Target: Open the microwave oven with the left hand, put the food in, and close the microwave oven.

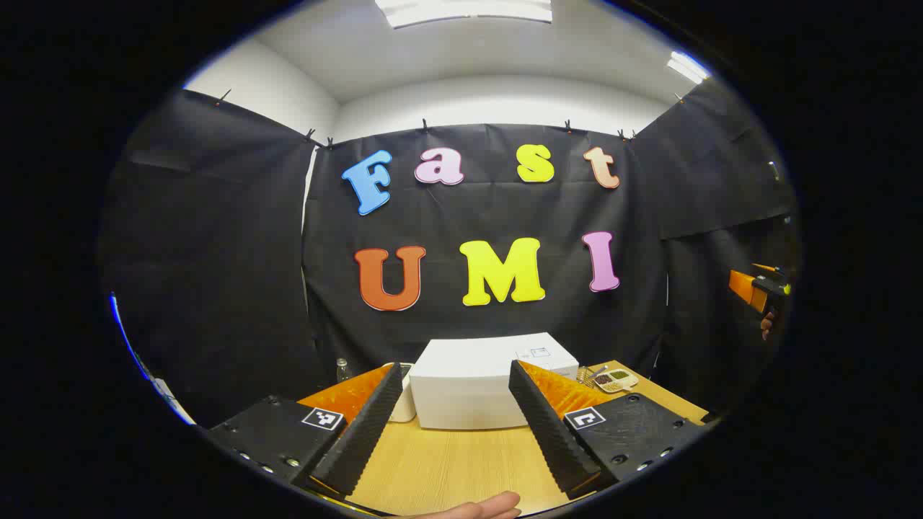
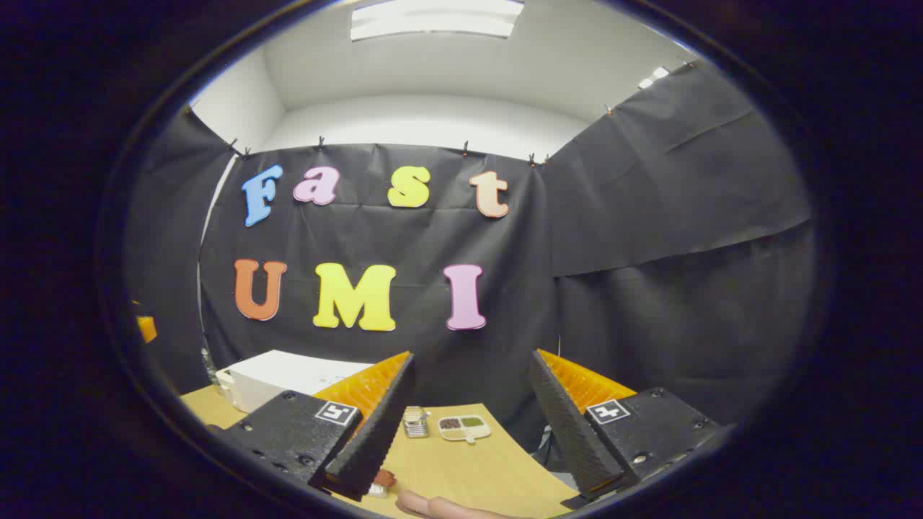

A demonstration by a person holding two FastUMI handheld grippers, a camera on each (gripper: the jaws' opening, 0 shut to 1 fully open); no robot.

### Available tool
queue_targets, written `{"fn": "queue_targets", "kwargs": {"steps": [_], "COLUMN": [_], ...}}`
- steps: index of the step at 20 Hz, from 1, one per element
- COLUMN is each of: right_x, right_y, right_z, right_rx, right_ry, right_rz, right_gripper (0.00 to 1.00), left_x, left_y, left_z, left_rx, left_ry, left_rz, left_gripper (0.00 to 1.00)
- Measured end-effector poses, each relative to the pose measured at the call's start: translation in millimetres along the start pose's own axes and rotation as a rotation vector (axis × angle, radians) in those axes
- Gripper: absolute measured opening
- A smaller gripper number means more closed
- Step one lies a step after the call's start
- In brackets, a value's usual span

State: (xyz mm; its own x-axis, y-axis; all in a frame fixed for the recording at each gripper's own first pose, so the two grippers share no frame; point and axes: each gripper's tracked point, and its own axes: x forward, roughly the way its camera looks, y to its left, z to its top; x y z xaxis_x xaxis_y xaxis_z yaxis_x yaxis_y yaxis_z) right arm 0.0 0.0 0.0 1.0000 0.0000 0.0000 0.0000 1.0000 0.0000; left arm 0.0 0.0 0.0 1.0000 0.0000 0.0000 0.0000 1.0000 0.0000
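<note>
Wooden table (image 1: 447, 468): white microwave oven (image 1: 483, 389) at rear, shut; food tray (image 2: 464, 427) just right of it. Left gripper (image 1: 454, 425), right gripper (image 2: 469, 432): jaws apart, empty, held back ready to approach.

A wooden table (image 2: 461, 468) carries a small stack of metal pieces (image 2: 414, 422) beside a divided tray (image 2: 464, 427).

Left tool (image 1: 453, 425): two wedge-shaped fingers w/ ribbed inner faces, orange ribbed backing behind, flat mounts w/ screw heads and a square b/w marker tag each. Right tool (image 2: 472, 432): same build, same tags and screws. Fingertip (image 1: 497, 504) of a bare hand at the near edge.
</note>
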Motion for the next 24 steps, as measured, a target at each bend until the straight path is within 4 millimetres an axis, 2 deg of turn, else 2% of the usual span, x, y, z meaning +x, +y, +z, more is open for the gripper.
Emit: {"fn": "queue_targets", "kwargs": {"steps": [1,7,14,17,20,24], "right_x": [-1.3,-0.4,-4.9,-4.8,-3.8,1.3], "right_y": [3.7,5.4,-0.3,-2.3,-2.9,-5.5], "right_z": [-2.0,-12.6,-7.2,-11.4,-15.1,-19.0], "right_rx": [0.006,0.006,0.008,0.011,0.01,0.001], "right_ry": [0.005,0.04,0.018,0.019,0.021,0.019], "right_rz": [0.008,0.035,0.046,0.057,0.071,0.081], "right_gripper": [1.0,1.0,1.0,1.0,1.0,1.0], "left_x": [0.7,4.3,12.8,25.8,48.9,88.2], "left_y": [-0.5,-3.3,-3.8,-9.0,-19.3,-64.3], "left_z": [1.6,7.6,14.4,11.9,9.8,-23.4], "left_rx": [-0.003,-0.021,-0.054,-0.044,-0.002,-0.025], "left_ry": [-0.002,-0.008,-0.017,-0.015,-0.042,0.031], "left_rz": [0.0,0.0,0.012,0.017,0.042,-0.027], "left_gripper": [0.95,0.95,0.95,0.95,0.95,0.95]}}
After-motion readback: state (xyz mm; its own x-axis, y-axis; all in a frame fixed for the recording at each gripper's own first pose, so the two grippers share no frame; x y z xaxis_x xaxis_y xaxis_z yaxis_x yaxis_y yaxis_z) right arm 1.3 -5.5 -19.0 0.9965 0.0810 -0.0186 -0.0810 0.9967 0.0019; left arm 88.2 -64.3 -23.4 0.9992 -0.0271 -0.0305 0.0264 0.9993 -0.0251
